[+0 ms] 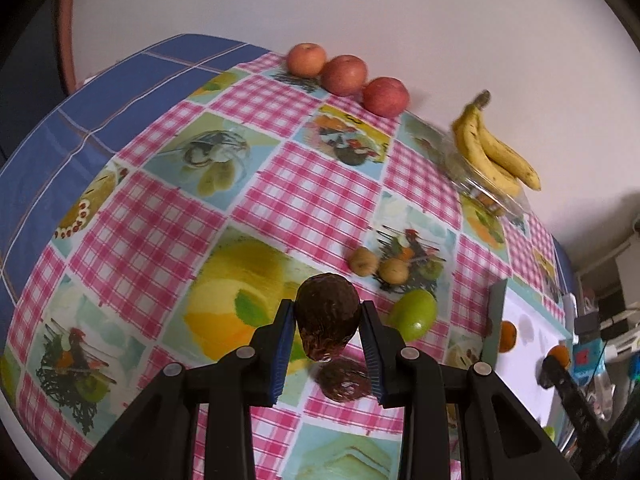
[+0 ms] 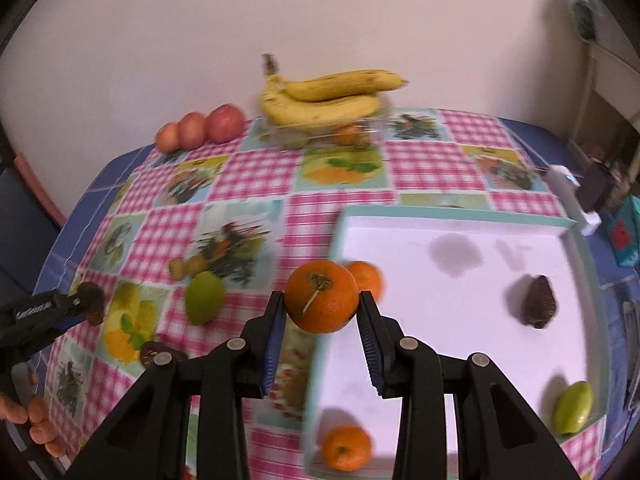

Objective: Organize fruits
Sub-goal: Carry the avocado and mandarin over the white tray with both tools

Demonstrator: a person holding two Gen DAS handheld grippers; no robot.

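My left gripper point(image 1: 327, 310) is shut on a rough brown fruit point(image 1: 326, 324) and holds it above the checked tablecloth point(image 1: 304, 192). A second brown fruit point(image 1: 343, 380) lies on the cloth just beneath it. My right gripper point(image 2: 321, 298) is shut on an orange point(image 2: 320, 314) over the near left edge of a white tray point(image 2: 440, 216). The tray holds two oranges point(image 2: 366, 276) point(image 2: 346, 448), a brown fruit point(image 2: 540, 306) and a green fruit point(image 2: 574, 408). On the cloth lie another green fruit point(image 1: 414, 314) and two small tan fruits point(image 1: 363, 261).
Three red apples point(image 1: 344, 74) stand in a row at the table's far edge by the wall. Bananas point(image 2: 324, 98) rest on a clear container point(image 2: 320, 132) at the back. A person's fingers point(image 2: 38, 420) show at lower left. Clutter point(image 2: 592, 188) stands right of the table.
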